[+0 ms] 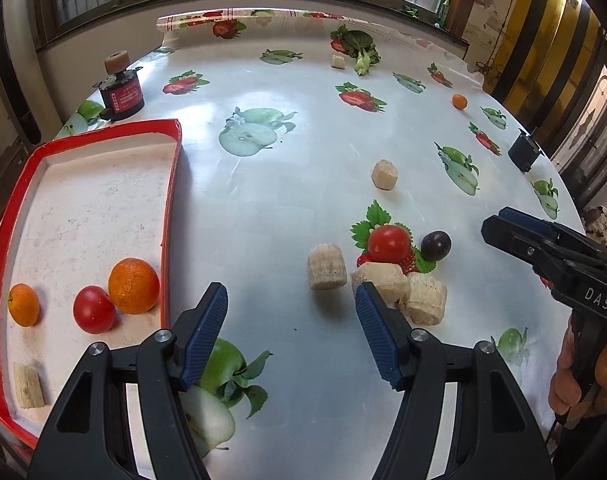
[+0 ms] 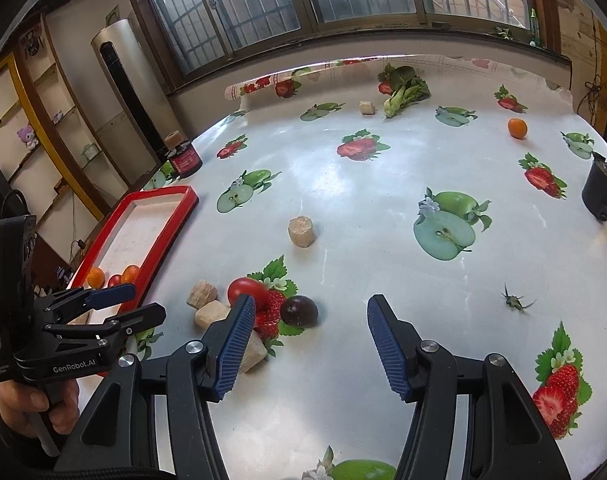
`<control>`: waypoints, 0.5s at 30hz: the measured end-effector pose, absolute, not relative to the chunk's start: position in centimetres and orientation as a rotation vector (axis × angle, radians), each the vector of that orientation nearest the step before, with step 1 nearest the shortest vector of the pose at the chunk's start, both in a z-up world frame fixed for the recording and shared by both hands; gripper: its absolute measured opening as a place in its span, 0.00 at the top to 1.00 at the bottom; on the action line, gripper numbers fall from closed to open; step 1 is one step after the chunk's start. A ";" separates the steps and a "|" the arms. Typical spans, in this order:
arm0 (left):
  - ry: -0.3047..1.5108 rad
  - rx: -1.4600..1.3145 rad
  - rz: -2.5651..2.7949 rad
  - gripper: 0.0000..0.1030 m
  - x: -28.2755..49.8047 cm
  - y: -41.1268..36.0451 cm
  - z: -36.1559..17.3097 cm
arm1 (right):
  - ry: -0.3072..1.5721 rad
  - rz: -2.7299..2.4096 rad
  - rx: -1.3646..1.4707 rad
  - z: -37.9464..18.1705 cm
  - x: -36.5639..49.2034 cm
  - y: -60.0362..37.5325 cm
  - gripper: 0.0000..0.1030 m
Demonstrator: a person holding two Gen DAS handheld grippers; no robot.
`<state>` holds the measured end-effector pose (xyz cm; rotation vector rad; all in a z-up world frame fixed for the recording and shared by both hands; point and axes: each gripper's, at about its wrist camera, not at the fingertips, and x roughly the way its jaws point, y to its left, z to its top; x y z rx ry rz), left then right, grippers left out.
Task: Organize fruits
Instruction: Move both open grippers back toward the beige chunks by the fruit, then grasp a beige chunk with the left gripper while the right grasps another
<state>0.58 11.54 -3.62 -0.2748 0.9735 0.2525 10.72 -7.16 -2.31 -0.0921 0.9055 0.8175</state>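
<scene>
**Fruit sort: partly done**

Desk (image 1: 287, 184) under barred windows, fruit-print cloth. Red tray (image 1: 171, 216) at left holds two oranges and a tomato (image 1: 94, 309). Still loose, by my read: tomato (image 1: 389, 243), dark plum (image 2: 299, 311), small orange (image 2: 517, 128) far back. Both point down at the desk: left hand-held gripper (image 1: 291, 332) jaws apart, empty; right hand-held gripper (image 2: 309, 348) jaws apart, empty, just short of the plum.

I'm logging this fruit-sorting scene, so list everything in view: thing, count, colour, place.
tray: 1, red rim, table's left.
oranges: 2, orange, in tray.
tomato: 1, red, in tray.
cane piece: 1, beige, tray's near corner.
loose tomato: 1, red, mid-table.
dark fruit: 1, purple-black, beside it.
cane chunks: 5 loose, beige; 1 far.
small orange: 1, far right.
greens: 1 bunch, far edge.
red jar: 1, behind tray.
black pot: 1, right edge.
left gripper: open.
right gripper: open.
</scene>
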 end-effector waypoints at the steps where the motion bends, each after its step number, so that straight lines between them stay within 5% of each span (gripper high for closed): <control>1: 0.971 -0.280 0.249 0.36 0.9 11.6 -3.7 | 0.908 0.823 -0.100 -2.5 11.0 -6.6 0.41; 9: 0.995 -0.300 0.230 0.40 3.5 11.9 -5.5 | 0.933 0.851 -0.140 -3.5 13.9 -1.6 0.47; 15: 1.005 -0.287 0.223 0.67 3.9 12.0 -6.6 | 0.966 0.855 -0.173 -5.0 15.7 1.5 0.54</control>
